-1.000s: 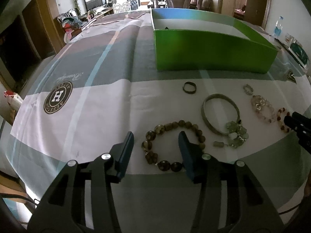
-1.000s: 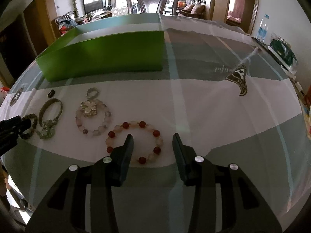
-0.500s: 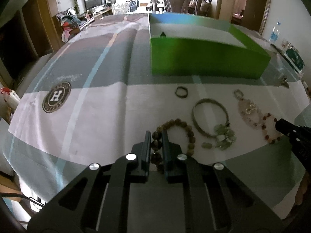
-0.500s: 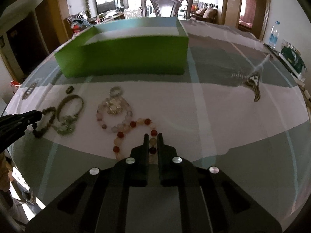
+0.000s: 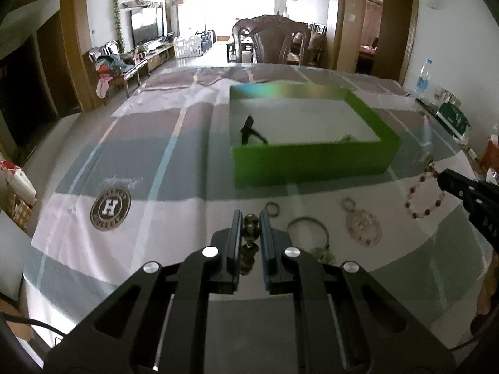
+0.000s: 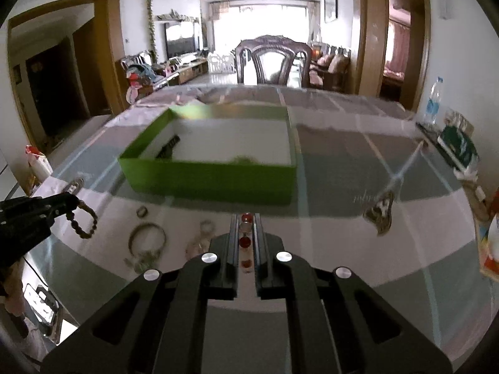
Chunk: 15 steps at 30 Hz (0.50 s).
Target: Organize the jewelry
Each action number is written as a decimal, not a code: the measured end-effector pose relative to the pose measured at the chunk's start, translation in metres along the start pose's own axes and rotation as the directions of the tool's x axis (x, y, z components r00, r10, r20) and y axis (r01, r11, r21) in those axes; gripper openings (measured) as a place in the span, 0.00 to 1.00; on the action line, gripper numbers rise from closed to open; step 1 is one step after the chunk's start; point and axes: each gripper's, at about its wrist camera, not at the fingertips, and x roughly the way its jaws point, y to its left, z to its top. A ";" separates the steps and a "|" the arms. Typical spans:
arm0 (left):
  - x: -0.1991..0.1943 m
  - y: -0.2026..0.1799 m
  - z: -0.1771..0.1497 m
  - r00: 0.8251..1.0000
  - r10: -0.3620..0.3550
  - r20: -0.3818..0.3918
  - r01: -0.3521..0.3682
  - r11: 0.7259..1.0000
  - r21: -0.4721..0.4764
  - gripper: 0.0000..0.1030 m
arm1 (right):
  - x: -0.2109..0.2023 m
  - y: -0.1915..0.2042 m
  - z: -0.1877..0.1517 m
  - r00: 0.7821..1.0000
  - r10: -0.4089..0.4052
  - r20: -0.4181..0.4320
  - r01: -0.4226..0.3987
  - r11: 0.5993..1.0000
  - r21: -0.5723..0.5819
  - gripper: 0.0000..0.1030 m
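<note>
— So, how far along is it?
— Left tongs (image 5: 250, 218) clench the brown bead bracelet (image 6: 81, 222), right tongs (image 6: 245, 222) the red-and-white one (image 5: 424, 196), both lifted; bangle (image 5: 307, 230), ring (image 5: 272, 209) and pendant (image 5: 363, 229) wait outside the green box (image 5: 312, 162).

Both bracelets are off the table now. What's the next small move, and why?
Probably carry both forward over the green box. The left claw is shut on the brown bead bracelet, the right claw on the red-and-white bead bracelet; both hang short of the box's near wall.
</note>
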 end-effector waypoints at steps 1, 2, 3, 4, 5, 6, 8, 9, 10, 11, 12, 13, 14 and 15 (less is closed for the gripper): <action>0.000 -0.001 0.005 1.000 -0.008 0.003 0.008 1.000 0.005 0.11 | 0.002 0.003 0.009 1.000 0.011 0.015 -0.011 1.000 -0.017 0.08; -0.002 -0.004 0.015 1.000 -0.020 0.017 0.020 1.000 0.012 0.11 | 0.005 0.005 0.015 1.000 0.016 0.025 -0.015 0.999 -0.030 0.08; -0.002 -0.006 0.023 0.999 -0.025 0.033 0.024 1.000 0.016 0.11 | 0.010 0.008 0.023 0.999 0.016 0.033 -0.015 0.999 -0.044 0.08; -0.003 -0.009 0.033 0.998 -0.032 0.053 0.031 0.999 0.025 0.11 | 0.015 0.009 0.031 0.999 0.012 0.034 -0.011 0.999 -0.048 0.08; -0.002 -0.011 0.041 0.997 -0.039 0.064 0.037 0.999 0.030 0.11 | 0.018 0.009 0.038 0.999 0.010 0.034 -0.008 0.999 -0.046 0.08; -0.001 -0.013 0.053 0.996 -0.048 0.077 0.046 0.998 0.032 0.11 | 0.023 0.009 0.049 0.999 0.012 0.036 -0.010 0.999 -0.040 0.08; 0.004 -0.017 0.074 0.995 -0.055 0.084 0.052 0.998 0.034 0.11 | 0.031 0.008 0.067 0.999 0.017 0.051 -0.015 1.000 -0.027 0.08; 0.011 -0.019 0.085 0.996 -0.048 0.079 0.045 0.998 0.033 0.11 | 0.037 0.007 0.079 0.998 0.010 0.065 -0.009 1.000 -0.015 0.08; 0.016 -0.021 0.092 0.996 -0.038 0.078 0.036 0.999 0.027 0.11 | 0.043 0.007 0.086 0.997 0.006 0.071 -0.005 1.000 -0.008 0.08; 0.025 -0.023 0.103 0.997 -0.025 0.079 0.024 1.000 0.017 0.11 | 0.052 0.006 0.095 0.998 0.008 0.068 -0.008 1.000 -0.001 0.08; 0.034 -0.026 0.110 0.997 -0.022 0.078 0.021 1.000 0.019 0.11 | 0.064 0.006 0.102 0.998 0.022 0.056 -0.022 1.000 0.007 0.08; 0.044 -0.029 0.117 0.997 -0.018 0.076 0.016 1.000 0.024 0.11 | 0.074 0.008 0.107 0.998 0.038 0.043 -0.039 0.999 0.011 0.08; 0.053 -0.030 0.121 0.997 -0.008 0.074 0.006 1.000 0.021 0.11 | 0.086 0.009 0.110 0.998 0.053 0.026 -0.053 0.998 0.017 0.08; 0.063 -0.031 0.125 0.998 0.004 0.069 -0.005 1.000 0.018 0.11 | 0.101 0.010 0.113 0.998 0.059 0.001 -0.059 0.998 0.025 0.08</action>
